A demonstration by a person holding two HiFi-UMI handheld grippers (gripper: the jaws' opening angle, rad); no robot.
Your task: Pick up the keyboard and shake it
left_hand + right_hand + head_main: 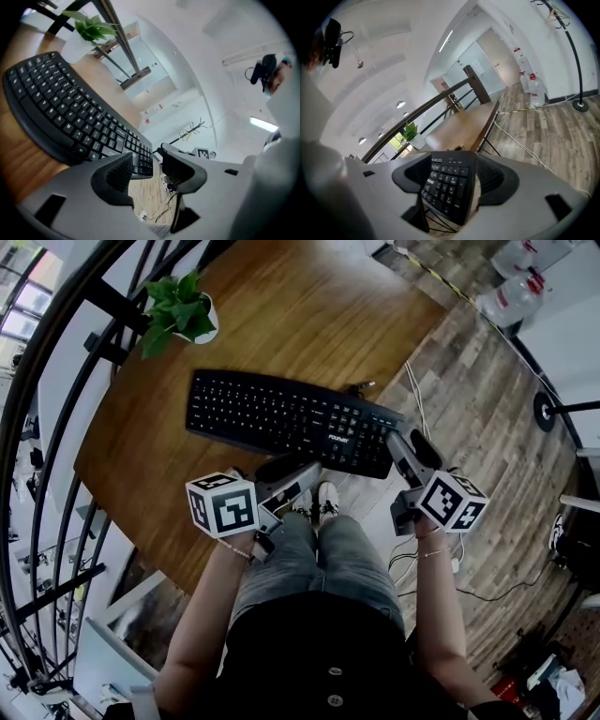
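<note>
A black keyboard [281, 413] lies flat on the wooden table [309, 315], near its front edge. My right gripper [412, 444] is at the keyboard's right end. In the right gripper view the keyboard's end [447, 187] stands between the wide jaws of that gripper [452, 176], and a thin gap shows beside the right pad. My left gripper [298, 472] hovers just in front of the keyboard's front edge, right of its middle. Its own view shows the left gripper [145, 171] open, with the keyboard [61, 108] off to the left and beyond the jaws.
A potted plant [183, 310] stands at the table's far left corner, by a black railing [56, 352]. Cables [417, 399] trail over the wood floor to the right. Water bottles [511, 296] and a stand's base [547, 411] sit further right.
</note>
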